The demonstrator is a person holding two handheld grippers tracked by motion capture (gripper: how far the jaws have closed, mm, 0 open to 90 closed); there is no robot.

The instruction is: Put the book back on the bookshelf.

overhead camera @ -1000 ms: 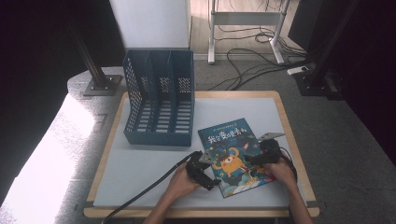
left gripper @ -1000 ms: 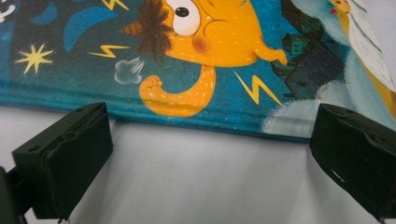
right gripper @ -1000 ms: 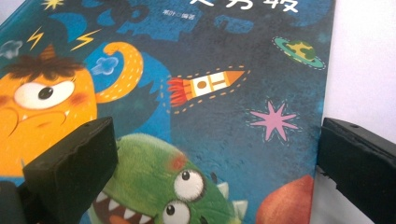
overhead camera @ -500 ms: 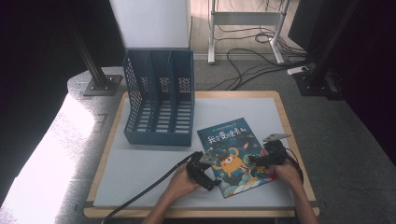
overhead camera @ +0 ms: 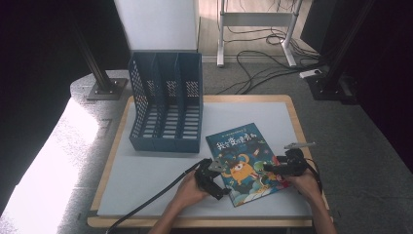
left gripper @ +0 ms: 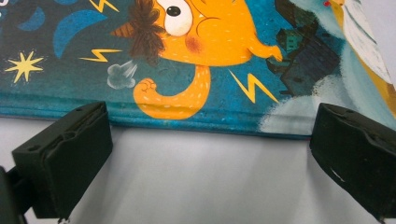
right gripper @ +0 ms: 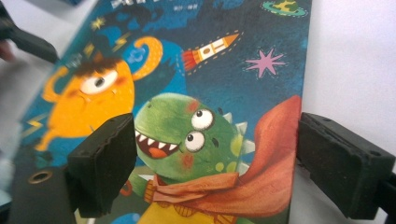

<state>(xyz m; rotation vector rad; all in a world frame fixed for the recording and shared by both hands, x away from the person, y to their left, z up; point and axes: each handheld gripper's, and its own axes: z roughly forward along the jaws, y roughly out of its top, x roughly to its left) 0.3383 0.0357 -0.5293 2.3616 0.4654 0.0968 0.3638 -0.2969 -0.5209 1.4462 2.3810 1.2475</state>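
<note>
From above, we see a picture book (overhead camera: 246, 163) lying flat on the white bench (overhead camera: 146, 175), just in front and to the right of a blue file rack (overhead camera: 167, 102). The left gripper (overhead camera: 210, 170) sits at the book's left edge, the right gripper (overhead camera: 280, 168) at its right edge — each in a hand.

In the left gripper view, our fingers (left gripper: 65, 163) stand spread wide, released, with the book's edge (left gripper: 196, 112) just beyond them.

In the right gripper view, the fingers (right gripper: 105, 161) are also parted — one over the cover (right gripper: 201, 135), one beside its edge on the bench.
</note>
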